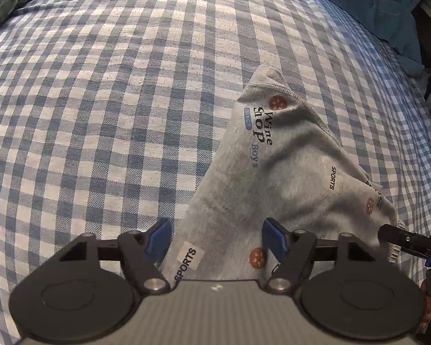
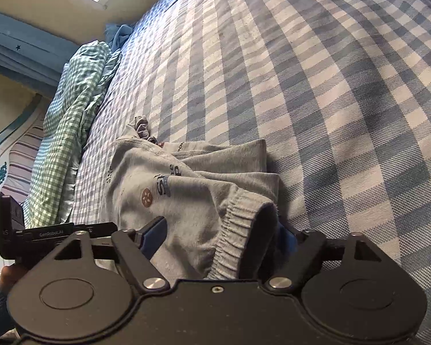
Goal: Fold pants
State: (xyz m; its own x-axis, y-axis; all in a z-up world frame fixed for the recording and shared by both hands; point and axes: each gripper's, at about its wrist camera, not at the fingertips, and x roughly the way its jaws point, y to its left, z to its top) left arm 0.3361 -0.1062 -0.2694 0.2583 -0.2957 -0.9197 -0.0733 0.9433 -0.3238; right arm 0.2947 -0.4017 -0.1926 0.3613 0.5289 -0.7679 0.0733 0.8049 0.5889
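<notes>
Grey pants printed with words and orange dots lie bunched on the blue-and-white checked sheet. My left gripper points down over their near end. Its jaws stand apart, one blue pad at the fabric's left edge and the other resting on the cloth. In the right wrist view the pants lie folded over. My right gripper straddles the ribbed elastic waistband, which rises between its fingers and hides most of the right pad. No pinch shows on either gripper.
A green checked quilt lies rumpled along the bed's left side by a striped pillow. A teal garment sits at the far right corner. The other gripper and a hand show at left. The sheet stretches beyond.
</notes>
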